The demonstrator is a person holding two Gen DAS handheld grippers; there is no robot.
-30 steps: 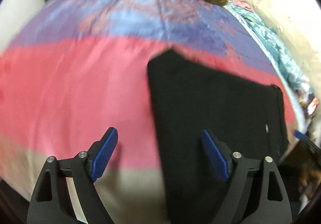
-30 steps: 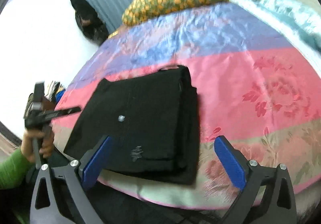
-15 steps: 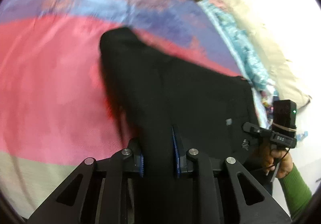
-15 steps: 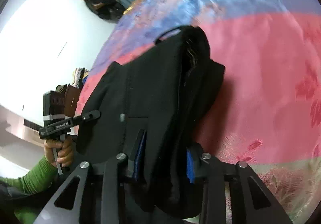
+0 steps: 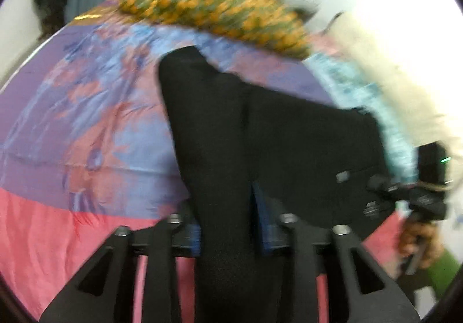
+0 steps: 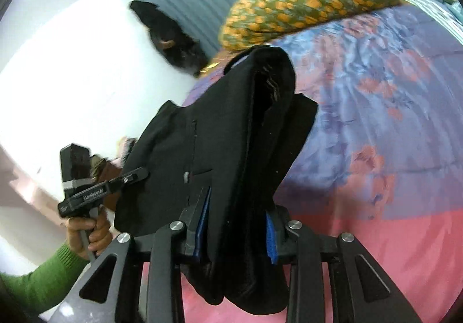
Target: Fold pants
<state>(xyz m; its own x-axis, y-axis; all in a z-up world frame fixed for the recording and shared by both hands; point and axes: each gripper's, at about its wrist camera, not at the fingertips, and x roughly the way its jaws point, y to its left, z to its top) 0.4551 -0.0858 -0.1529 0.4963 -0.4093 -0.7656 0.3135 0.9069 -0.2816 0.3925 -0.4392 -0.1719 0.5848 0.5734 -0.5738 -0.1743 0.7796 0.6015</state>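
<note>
black folded pants (image 6: 231,149) lifted off the pink-purple bedspread (image 6: 376,134), near edge bunched in both tools, far end hanging toward the orange-dotted pillow (image 6: 303,4). right tool (image 6: 235,233) clenched on a thick stack of layers; left tool (image 5: 225,224) grasping the other near corner, its jaws having just widened a little with cloth between the pads. to do this step well: keep both grips level, carry the near edge over evenly, lay flat on the bed, don't let layers slip.
</note>
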